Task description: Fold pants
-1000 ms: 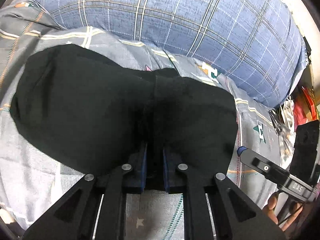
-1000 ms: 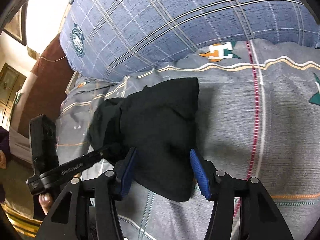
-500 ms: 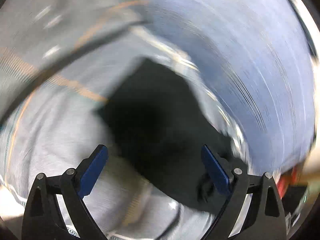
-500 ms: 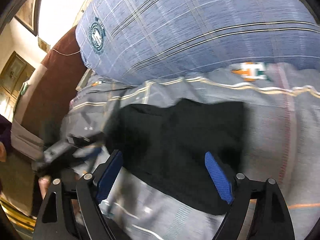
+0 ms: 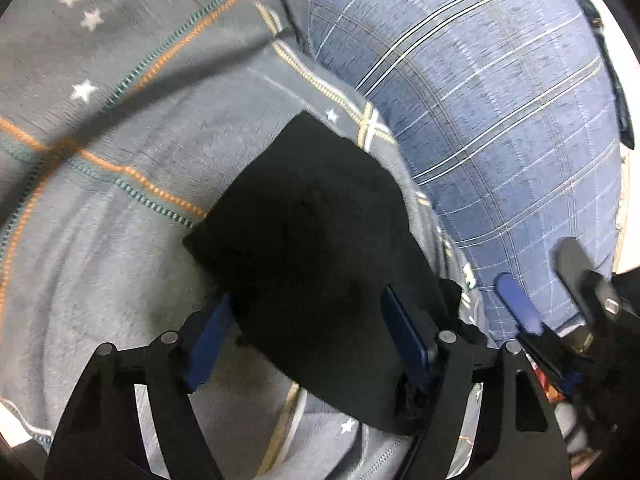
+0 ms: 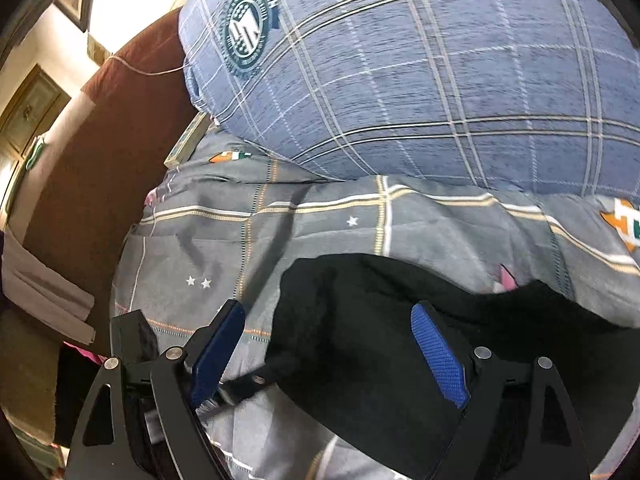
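Black pants [image 5: 316, 240], folded to a compact bundle, lie at frame centre on the grey bed cover [image 5: 100, 240]; left gripper [image 5: 308, 344] and right gripper [image 6: 328, 356] straddle it, fingers apart; judged next: square the edges, pressing lightly.

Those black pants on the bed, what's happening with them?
A person with a gripper in each hand is folding the black pants on a grey patterned bedspread, next to a big blue plaid pillow. The pants lie in a small, thick bundle. The left gripper and right gripper both have their jaws spread wide, one finger on each side of the cloth, not pinching it.
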`<control>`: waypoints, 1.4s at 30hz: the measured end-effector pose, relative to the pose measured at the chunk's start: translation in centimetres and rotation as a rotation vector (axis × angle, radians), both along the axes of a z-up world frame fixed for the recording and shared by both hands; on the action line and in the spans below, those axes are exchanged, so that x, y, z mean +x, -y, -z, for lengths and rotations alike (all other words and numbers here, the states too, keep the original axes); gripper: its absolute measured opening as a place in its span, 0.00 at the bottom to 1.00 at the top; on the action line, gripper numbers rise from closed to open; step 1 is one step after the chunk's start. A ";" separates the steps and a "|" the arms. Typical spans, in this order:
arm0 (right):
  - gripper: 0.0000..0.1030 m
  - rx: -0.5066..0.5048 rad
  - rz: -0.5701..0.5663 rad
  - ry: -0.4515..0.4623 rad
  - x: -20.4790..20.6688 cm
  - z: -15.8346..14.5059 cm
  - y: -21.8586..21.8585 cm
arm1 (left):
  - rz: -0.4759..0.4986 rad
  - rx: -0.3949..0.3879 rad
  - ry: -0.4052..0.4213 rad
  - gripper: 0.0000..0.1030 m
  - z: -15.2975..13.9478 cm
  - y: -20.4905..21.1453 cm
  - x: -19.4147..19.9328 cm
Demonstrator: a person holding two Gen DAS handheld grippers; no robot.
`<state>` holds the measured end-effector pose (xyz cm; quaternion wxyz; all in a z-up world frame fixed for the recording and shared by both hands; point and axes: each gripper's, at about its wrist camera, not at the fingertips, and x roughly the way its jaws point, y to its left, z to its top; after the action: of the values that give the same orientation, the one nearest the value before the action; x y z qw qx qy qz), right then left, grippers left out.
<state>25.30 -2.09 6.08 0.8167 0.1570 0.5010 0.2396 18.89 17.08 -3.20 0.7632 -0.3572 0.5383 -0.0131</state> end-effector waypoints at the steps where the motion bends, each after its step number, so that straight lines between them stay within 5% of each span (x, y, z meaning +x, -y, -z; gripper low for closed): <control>1: 0.84 -0.006 -0.006 -0.004 0.0 0.0 -0.2 | -0.008 -0.025 -0.022 0.65 0.9 -0.1 0.4; 3: 0.84 -0.016 -0.027 -0.018 0.2 0.0 -0.6 | -0.033 -0.036 -0.043 0.52 1.5 -0.3 0.4; 4: 0.84 -0.025 -0.037 -0.026 0.2 0.0 -0.7 | -0.041 -0.027 -0.043 0.39 1.3 -0.5 0.0; 5: 0.84 -0.024 -0.045 -0.035 0.3 0.1 -0.8 | -0.039 -0.013 -0.032 0.11 1.0 -0.5 -0.1; 6: 0.84 -0.013 -0.050 -0.042 0.4 0.1 -0.8 | -0.032 0.006 -0.023 0.06 0.7 -0.5 -0.1; 12: 0.84 0.050 -0.076 -0.088 0.9 0.2 0.4 | 0.055 0.145 0.137 0.05 -3.0 2.4 -0.7; 15: 0.84 0.048 -0.071 -0.093 1.0 0.0 1.0 | 0.034 0.090 0.065 0.07 -1.6 1.6 -0.4; 16: 0.84 0.051 -0.069 -0.094 1.0 0.0 1.1 | 0.011 0.074 0.024 0.12 -0.8 1.0 -0.2; 17: 0.84 0.054 -0.067 -0.095 1.0 0.0 1.3 | -0.013 0.057 -0.010 0.30 0.0 0.2 -0.2; 19: 0.84 0.062 -0.063 -0.100 1.0 0.1 1.5 | -0.057 0.002 -0.037 0.48 1.2 -0.8 -0.2; 28: 0.85 0.085 -0.034 -0.140 0.7 1.1 2.0 | -0.078 -0.186 -0.060 0.47 2.9 -2.0 -0.3; 31: 0.85 0.090 -0.033 -0.134 0.3 1.0 2.1 | -0.079 -0.170 -0.063 0.09 3.2 -2.5 0.1; 33: 0.85 0.089 -0.029 -0.136 0.1 1.0 2.1 | -0.101 -0.219 -0.084 0.07 4.0 -2.8 0.4; 37: 0.85 0.096 -0.024 -0.132 -0.7 0.6 2.5 | -0.117 -0.239 -0.091 0.07 4.0 -2.8 0.0; 42: 0.85 0.105 -0.022 -0.125 -1.2 0.6 3.1 | -0.161 -0.285 -0.106 0.21 3.9 -3.8 -1.6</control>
<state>24.08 -5.22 5.53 0.7718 0.2085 0.5394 0.2644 17.34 20.84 -7.09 0.6741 -0.5038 0.5401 -0.0092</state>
